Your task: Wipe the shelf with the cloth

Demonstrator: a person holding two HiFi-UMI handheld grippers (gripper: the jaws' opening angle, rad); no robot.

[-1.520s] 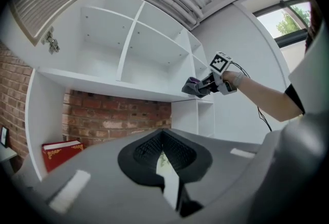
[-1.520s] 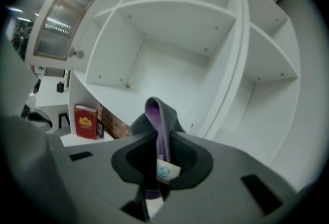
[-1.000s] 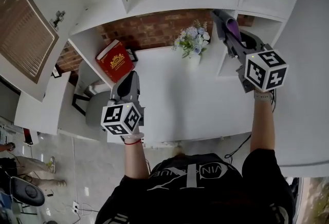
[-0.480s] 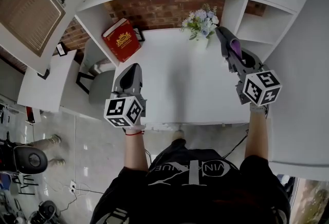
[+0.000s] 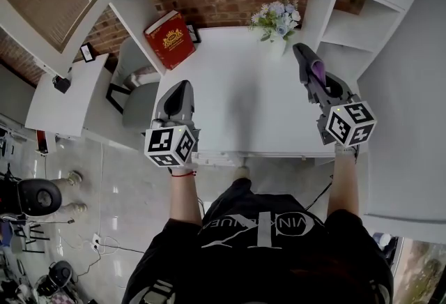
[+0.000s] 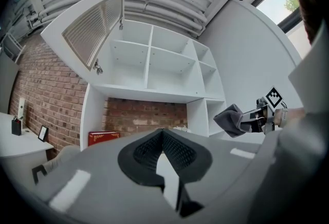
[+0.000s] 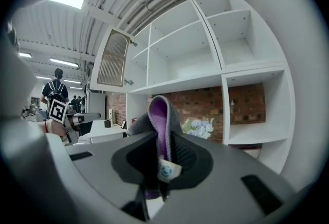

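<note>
- Right gripper pinches the grey-purple cloth, near the right-hand shelf (not touching it).
- Left gripper is pressed together, empty.
- Wiping seems not yet begun.

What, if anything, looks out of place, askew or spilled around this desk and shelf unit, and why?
Only the slatted door at the shelf unit's upper left stands out: it hangs open, jutting into the room. The flowers stand upright, the cloth is held in the right gripper, and nothing looks spilled or broken.

There is one left gripper, one right gripper, one cloth, one book, one flower bunch, one chair, one counter and one shelf.
</note>
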